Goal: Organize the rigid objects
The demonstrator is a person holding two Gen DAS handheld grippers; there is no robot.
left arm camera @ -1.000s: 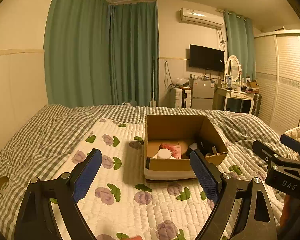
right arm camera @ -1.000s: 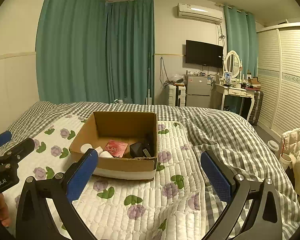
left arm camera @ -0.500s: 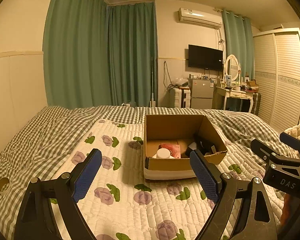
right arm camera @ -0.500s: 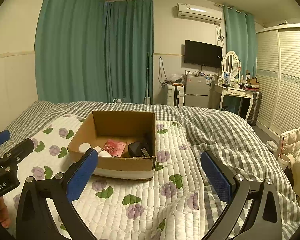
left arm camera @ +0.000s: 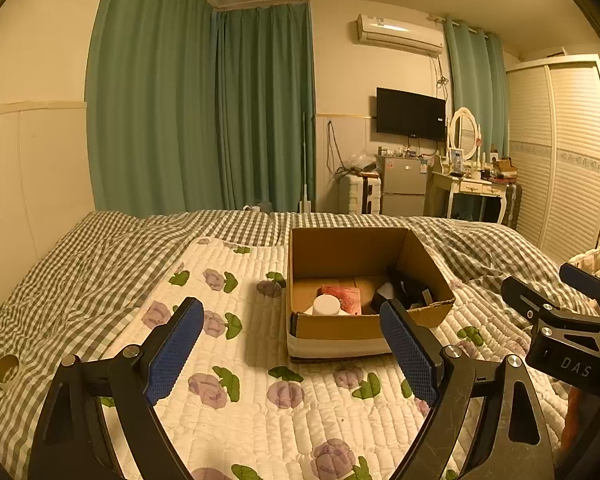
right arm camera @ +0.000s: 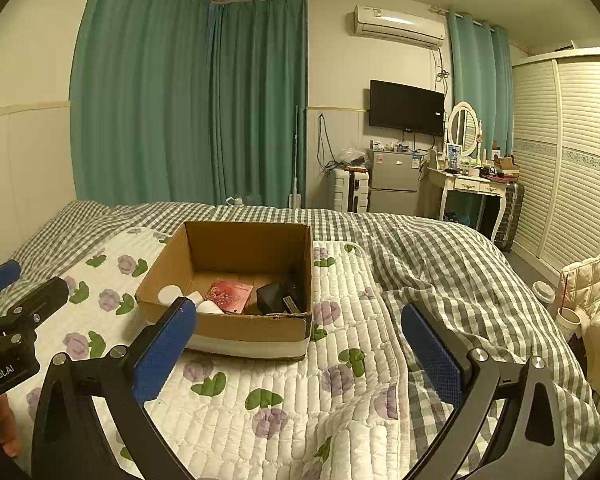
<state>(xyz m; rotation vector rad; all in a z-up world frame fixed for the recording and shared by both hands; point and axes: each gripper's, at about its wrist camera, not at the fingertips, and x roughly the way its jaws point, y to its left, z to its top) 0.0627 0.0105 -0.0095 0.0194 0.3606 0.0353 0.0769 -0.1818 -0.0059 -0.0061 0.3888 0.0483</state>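
Note:
An open cardboard box (left arm camera: pixel 364 332) stands on the floral quilt in the middle of the bed; it also shows in the right wrist view (right arm camera: pixel 252 330). Inside lie a white round lid (left arm camera: pixel 326 305), a red booklet (right arm camera: pixel 230 295) and a black object (right arm camera: pixel 274 298). My left gripper (left arm camera: pixel 290 350) is open and empty, held above the quilt in front of the box. My right gripper (right arm camera: pixel 298 354) is open and empty, in front of the box and to its right. Each gripper shows at the edge of the other's view.
The bed has a white floral quilt (left arm camera: pixel 236 380) over a grey checked cover (right arm camera: pixel 440 264). Green curtains, a wall TV (right arm camera: pixel 406 107), a small fridge, a dressing table and a white wardrobe (right arm camera: pixel 568 152) stand beyond the bed. A cup with a straw (right arm camera: pixel 566 318) sits at the right.
Both views have shifted only slightly; the box sits a touch lower and nearer in frame. Both grippers stay open and empty.

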